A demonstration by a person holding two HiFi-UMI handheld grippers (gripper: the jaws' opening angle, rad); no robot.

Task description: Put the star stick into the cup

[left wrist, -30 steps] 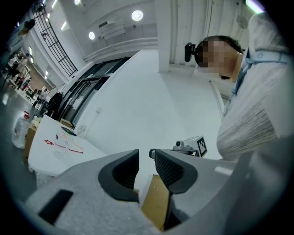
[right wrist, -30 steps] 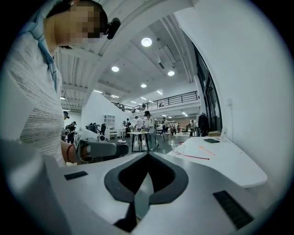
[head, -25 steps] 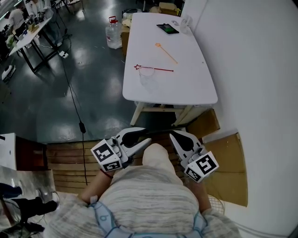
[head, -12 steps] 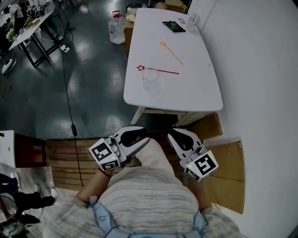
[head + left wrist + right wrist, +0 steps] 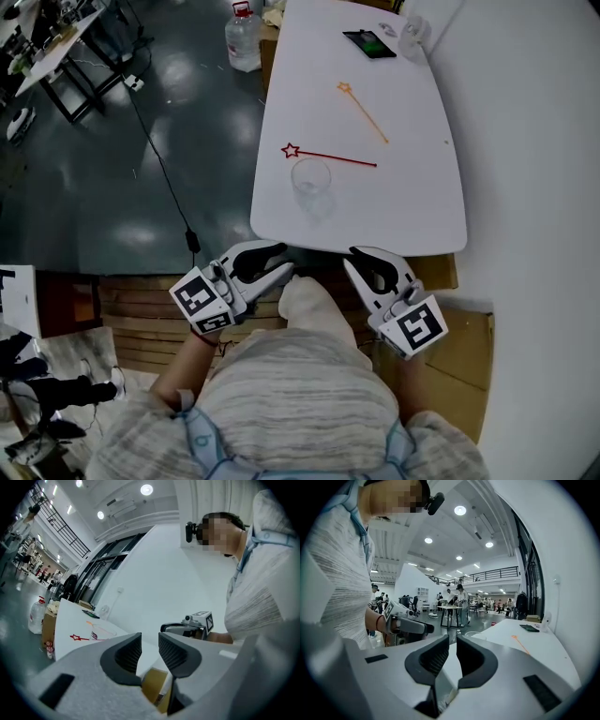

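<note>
Head view: the red star stick (image 5: 333, 157) lies flat on the white worktop (image 5: 412, 206), at 12 o'clock from both claws and well apart from them. Its long axis runs 9 to 3, with the star head at the 9 o'clock end. The clear cup (image 5: 310, 178) stands just beside it on the 6 o'clock side. The left claw (image 5: 272, 265) and right claw (image 5: 370, 262) hang off the worktop's near edge. Neither looks clearly nearer; the plain end sits straight ahead of the right one. Count: two star sticks, the second an orange one (image 5: 364, 105) farther off at 12 o'clock, one cup, and one phone (image 5: 370, 43).

Left gripper view: the jaws stand slightly apart with nothing between them. The red star (image 5: 76, 637) and the cup (image 5: 104, 632) show at 9 o'clock.

Right gripper view: the jaws are parted by a narrow gap and hold nothing. The orange stick (image 5: 520, 644) lies at 3 o'clock; the red one is hidden.
</note>
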